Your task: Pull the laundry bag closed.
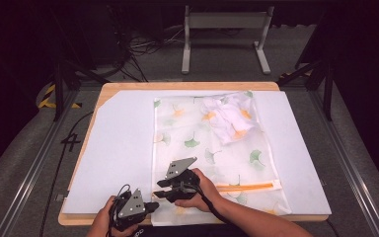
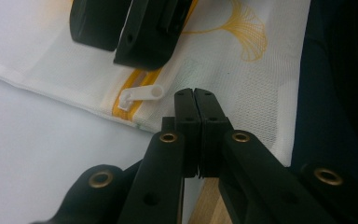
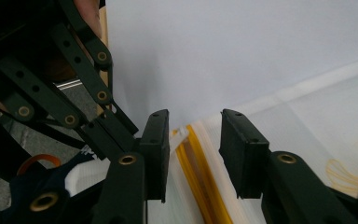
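1. A sheer white mesh bag (image 1: 217,148), printed with green and orange ginkgo leaves, lies flat on a matte white sheet (image 1: 118,148) over a wooden table (image 1: 128,86). Crumpled white cloth (image 1: 229,118) sits inside it at the far end.
2. An orange zipper (image 1: 244,186) runs across the bag's near end. The left gripper view gives its detail: a flat white plastic pull tab (image 2: 142,94) lying on fine netting, just beside the left gripper (image 2: 196,95).
3. The left gripper, seen in the high view (image 1: 150,206) at the bag's near left corner, has its black jaws pressed together with nothing between them.
4. The right gripper (image 3: 193,133) has its jaws spread, straddling the orange zipper teeth, with the white tab by its left pad; the high view (image 1: 160,187) shows it over the zipper's left end.
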### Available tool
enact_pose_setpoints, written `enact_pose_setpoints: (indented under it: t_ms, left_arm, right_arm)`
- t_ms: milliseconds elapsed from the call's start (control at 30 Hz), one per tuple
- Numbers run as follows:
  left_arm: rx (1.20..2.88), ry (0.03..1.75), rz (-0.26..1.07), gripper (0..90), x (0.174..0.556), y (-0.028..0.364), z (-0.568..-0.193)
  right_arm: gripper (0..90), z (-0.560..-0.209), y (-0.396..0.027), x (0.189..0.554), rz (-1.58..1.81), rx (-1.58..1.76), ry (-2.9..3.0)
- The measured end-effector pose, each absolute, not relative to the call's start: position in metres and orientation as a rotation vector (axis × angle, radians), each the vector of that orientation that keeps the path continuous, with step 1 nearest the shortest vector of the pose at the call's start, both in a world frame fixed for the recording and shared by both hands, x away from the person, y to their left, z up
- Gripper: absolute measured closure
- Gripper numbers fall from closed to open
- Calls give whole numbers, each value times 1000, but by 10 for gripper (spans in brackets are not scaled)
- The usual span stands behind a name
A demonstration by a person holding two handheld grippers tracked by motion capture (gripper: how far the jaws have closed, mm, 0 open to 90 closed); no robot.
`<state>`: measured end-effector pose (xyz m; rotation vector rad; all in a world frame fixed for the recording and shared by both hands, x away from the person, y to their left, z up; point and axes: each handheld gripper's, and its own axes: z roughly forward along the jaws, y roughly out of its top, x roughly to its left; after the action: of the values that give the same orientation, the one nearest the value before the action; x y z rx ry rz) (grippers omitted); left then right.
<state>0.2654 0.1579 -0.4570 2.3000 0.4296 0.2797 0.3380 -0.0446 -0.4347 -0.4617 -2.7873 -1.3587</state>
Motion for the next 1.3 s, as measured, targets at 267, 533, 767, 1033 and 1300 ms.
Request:
enact_pose_setpoints:
  t_ms: [267,533,767,1033,1300]
  left_arm:
    - [2300,414,268,900,266,158,-458]
    - [2292,416,260,900,266,158,-459]
    - [2288,419,254,900,266,158,-459]
    - [2285,420,247,900,266,159,-459]
    - [2280,429,237,900,267,160,-460]
  right_arm:
    - [574,-445,-28,338,-1306,-518,-2820]
    - [554,-448,-15,340,-1313,-634,-2855]
    - [552,-449,-11,338,-1281,-632,-2907]
    - [538,-445,-20,337,-1258,-623,-2917]
    - [655,-446,-30,338,-1268,-573,-2835]
